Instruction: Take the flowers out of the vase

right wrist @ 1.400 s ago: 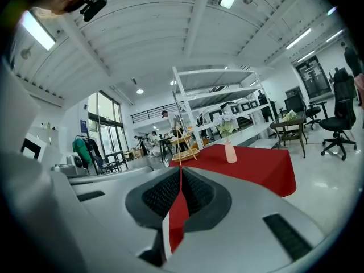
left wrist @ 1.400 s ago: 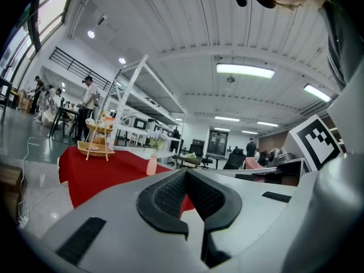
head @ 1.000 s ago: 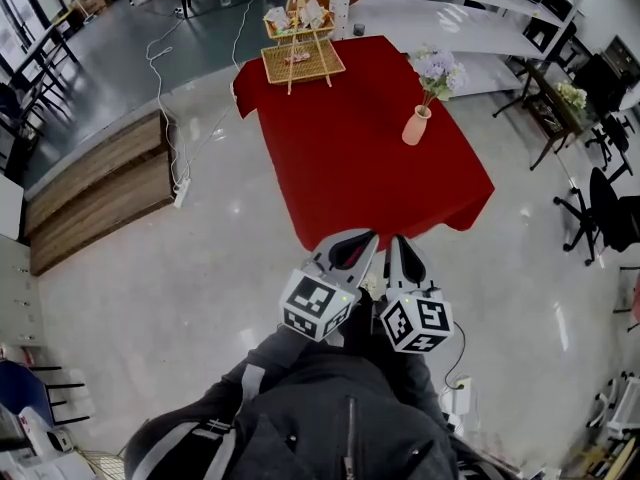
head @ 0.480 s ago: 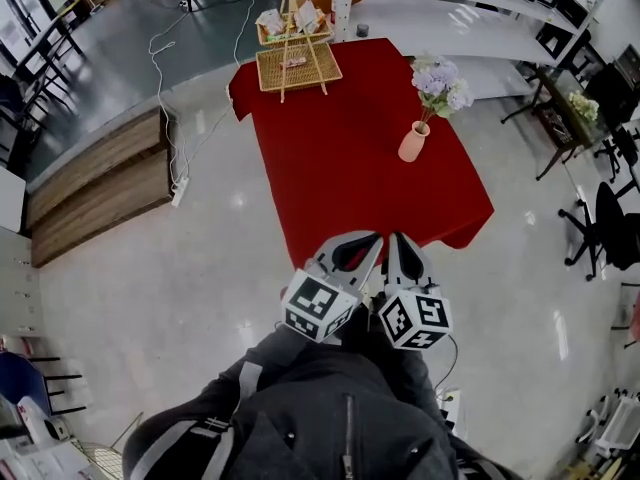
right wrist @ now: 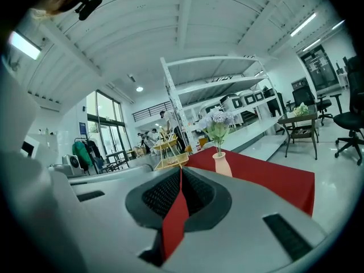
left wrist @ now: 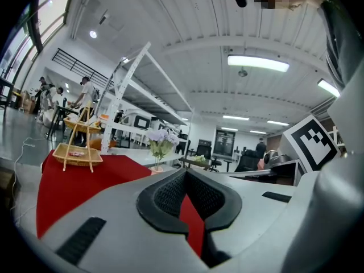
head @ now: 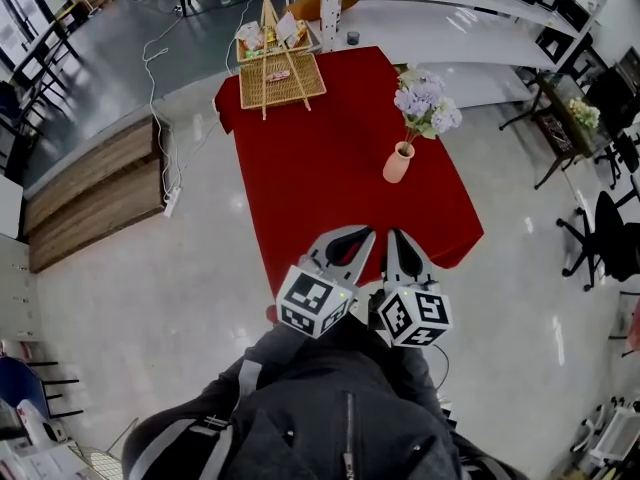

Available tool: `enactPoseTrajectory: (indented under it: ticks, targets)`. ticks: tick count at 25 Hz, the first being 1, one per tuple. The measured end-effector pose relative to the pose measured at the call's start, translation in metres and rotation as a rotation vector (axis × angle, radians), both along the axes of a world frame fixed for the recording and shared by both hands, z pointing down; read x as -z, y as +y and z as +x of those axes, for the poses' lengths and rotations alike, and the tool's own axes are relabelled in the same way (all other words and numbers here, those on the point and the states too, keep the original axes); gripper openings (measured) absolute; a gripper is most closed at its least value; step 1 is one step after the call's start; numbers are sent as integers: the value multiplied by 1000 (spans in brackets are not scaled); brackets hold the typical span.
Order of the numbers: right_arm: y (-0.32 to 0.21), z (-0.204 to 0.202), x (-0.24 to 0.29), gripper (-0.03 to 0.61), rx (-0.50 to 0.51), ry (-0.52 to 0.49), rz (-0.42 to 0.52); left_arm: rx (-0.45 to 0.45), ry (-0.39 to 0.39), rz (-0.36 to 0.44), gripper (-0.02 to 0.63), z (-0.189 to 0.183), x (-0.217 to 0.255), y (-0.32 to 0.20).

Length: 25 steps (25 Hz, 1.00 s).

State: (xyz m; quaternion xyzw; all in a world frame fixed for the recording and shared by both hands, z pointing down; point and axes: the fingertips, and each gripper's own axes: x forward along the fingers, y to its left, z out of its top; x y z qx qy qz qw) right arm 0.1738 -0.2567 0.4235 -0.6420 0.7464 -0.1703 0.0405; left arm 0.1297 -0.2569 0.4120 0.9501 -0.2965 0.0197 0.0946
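Pale purple flowers [head: 425, 103] stood upright in a peach-coloured vase [head: 398, 162] on a table draped in a red cloth [head: 320, 183], well ahead of both claws and a little to the right of the right gripper [head: 393, 234]. The stems were still in the vase, and nothing touched them. The right gripper's jaws were pressed together with nothing between them, and its own view showed the vase and blooms just right of its closed tips. The left gripper [head: 368, 232], held just beside it, also had its jaws together and empty, and from its camera the flowers showed slightly left of its tips. Seen from above, both tips lay over the near edge of the red cloth. A two-tier wicker basket stand [head: 280, 73] sat at the table's far corner, ahead and to the left of the left gripper. Beyond the table ran white shelving [head: 450, 13]. Office chairs [head: 610, 218] stood far off to the right of the right gripper, and wooden boards [head: 95, 193] lay on the glossy floor [head: 150, 298] to the left of the left one. The person's dark jacket [head: 330, 408] filled the view behind both claws.
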Motion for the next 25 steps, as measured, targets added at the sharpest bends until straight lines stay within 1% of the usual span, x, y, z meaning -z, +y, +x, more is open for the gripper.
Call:
enactPoseTrajectory:
  ticks: [12, 19, 25]
  targets:
    - [-75, 44, -2, 14, 25, 2, -1, 64, 23, 23, 9, 36, 7, -76]
    - [-110, 69, -6, 15, 5, 10, -16, 93, 17, 5, 9, 57, -2, -118]
    - [-139, 83, -5, 15, -10, 7, -12, 95, 7, 5, 9, 75, -5, -154]
